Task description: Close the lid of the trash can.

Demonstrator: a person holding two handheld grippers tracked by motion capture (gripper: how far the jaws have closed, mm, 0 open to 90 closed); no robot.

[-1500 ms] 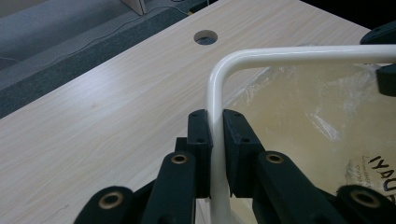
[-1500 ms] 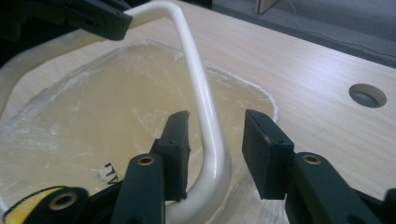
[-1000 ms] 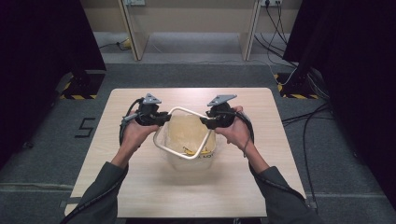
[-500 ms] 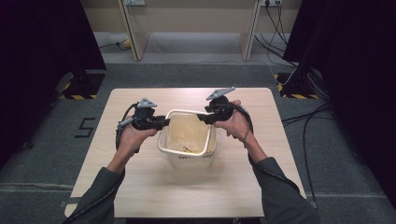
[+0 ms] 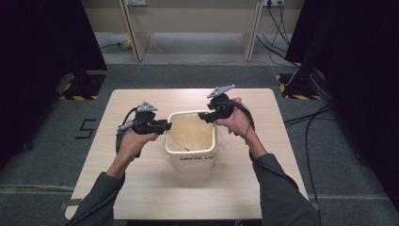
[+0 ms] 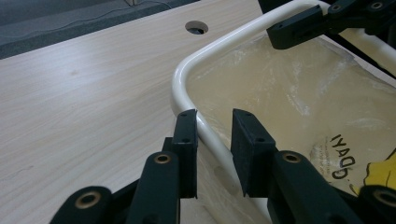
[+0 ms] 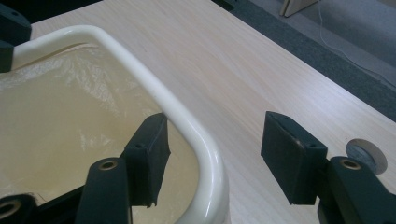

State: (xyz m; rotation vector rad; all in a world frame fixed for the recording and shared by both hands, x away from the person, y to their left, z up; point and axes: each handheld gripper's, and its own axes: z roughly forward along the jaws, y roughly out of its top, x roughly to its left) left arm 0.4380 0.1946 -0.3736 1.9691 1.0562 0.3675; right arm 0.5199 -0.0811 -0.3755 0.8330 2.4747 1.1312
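**Both grippers straddle the bin rim**

A cream plastic bin (image 5: 190, 141) lined with a translucent yellowish bag (image 5: 188, 133) stands mid-table on the pale wooden table (image 5: 141, 193). The left gripper (image 6: 214, 135) has its jaws slightly apart astride the left rim, not pinching. The right gripper (image 7: 212, 154) stands wide apart over the far right corner. To seat the liner well, I judge each should pinch film against rim squarely, evenly on both sides.

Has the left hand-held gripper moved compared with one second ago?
Yes. In the high view the left hand-held gripper has gone toward the person, away from the table's far edge, and sits lower at the bin rim.
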